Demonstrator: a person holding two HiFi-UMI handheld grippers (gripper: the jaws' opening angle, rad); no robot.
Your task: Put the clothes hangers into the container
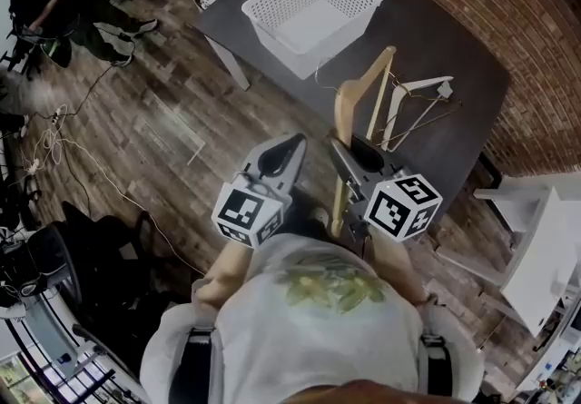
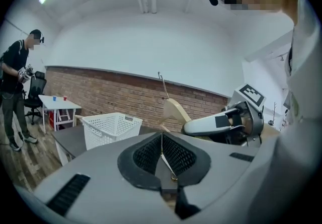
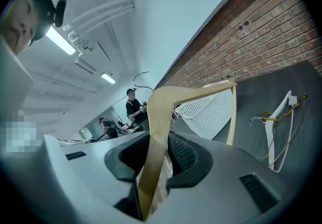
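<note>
At the table's (image 1: 458, 89) near edge, right gripper (image 1: 356, 150) jaws clamp a wooden hanger (image 1: 341, 116); left gripper (image 1: 290, 150) jaws closed, seemingly empty.

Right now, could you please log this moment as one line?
right gripper: shut on wooden hanger; left gripper: shut; basket: empty; other hangers: on table

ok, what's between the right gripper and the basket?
Just the wooden hanger that the right gripper grips. Beyond it there is bare dark table up to the white basket. The head view shows this.
</note>
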